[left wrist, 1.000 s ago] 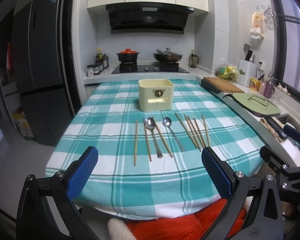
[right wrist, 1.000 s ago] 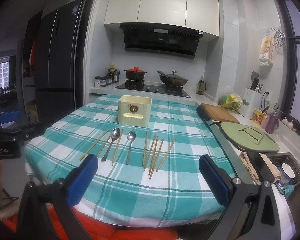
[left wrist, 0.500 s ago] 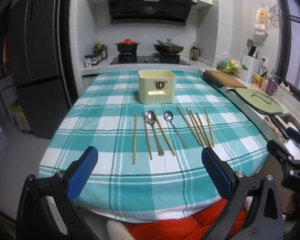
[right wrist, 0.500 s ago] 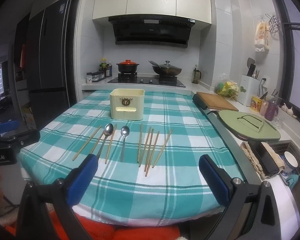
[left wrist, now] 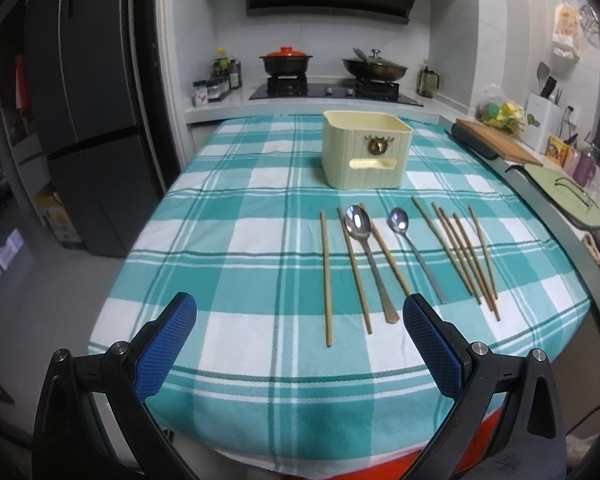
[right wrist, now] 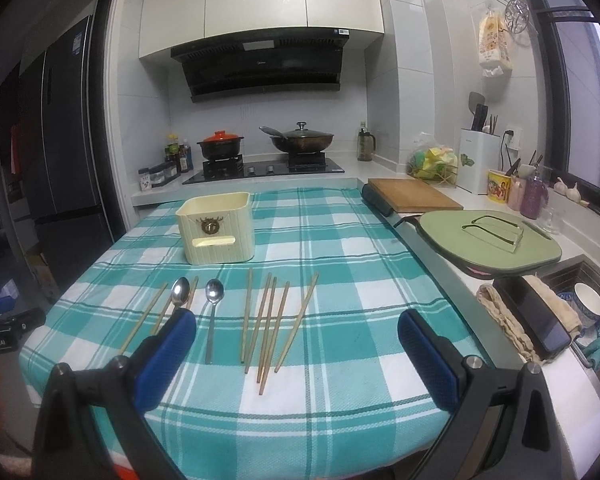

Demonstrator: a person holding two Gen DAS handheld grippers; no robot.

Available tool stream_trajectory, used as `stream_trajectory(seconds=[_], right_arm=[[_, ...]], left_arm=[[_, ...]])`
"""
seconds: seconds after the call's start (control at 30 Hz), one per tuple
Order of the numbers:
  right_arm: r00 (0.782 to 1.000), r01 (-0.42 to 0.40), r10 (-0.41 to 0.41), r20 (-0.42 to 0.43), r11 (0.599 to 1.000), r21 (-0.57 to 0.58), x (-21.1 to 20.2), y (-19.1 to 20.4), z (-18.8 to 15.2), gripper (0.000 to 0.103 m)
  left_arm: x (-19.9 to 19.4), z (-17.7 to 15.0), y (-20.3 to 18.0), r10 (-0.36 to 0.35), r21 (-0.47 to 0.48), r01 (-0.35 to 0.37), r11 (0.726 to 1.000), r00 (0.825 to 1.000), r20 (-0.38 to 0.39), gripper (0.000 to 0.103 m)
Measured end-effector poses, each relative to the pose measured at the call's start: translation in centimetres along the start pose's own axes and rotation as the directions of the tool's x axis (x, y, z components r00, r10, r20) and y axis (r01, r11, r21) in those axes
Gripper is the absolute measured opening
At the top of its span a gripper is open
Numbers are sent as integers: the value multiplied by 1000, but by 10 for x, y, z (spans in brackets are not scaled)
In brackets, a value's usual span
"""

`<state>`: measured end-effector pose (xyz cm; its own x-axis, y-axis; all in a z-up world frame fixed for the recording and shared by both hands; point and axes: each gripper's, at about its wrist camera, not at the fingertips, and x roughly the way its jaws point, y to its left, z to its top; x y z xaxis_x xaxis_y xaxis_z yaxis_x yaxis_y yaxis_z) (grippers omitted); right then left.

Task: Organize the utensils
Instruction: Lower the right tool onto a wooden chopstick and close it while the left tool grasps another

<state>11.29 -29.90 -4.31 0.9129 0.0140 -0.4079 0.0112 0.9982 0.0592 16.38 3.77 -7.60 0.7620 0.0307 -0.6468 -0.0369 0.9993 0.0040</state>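
Both tongs agape above tablecloth's near edge

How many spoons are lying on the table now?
2. The larger spoon lies on the checked cloth among the left chopsticks. The smaller spoon lies to its right, before the right chopstick group. Both are in front of the cream box.
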Motion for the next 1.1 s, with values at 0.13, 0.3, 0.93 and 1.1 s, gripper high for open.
stream_trajectory(seconds=[0.13, 0.3, 0.93, 1.1], right_arm=[[998, 14, -13, -63, 1000, 12, 27, -9, 1, 103], [981, 37, -41, -190, 999, -25, 69, -12, -7, 103], [875, -79, 112, -471, 993, 91, 251, -15, -26, 44], [856, -70, 65, -512, 997, 8, 272, -4, -35, 39]], left_arm=[[33, 7, 4, -15, -9, 15, 1000, 999, -47, 103], [82, 22, 1, -32, -10, 31, 999, 992, -120, 103], [206, 25, -10, 64, 72, -45, 996, 955, -290, 103], [223, 23, -7, 82, 79, -60, 995, 943, -323, 103]])
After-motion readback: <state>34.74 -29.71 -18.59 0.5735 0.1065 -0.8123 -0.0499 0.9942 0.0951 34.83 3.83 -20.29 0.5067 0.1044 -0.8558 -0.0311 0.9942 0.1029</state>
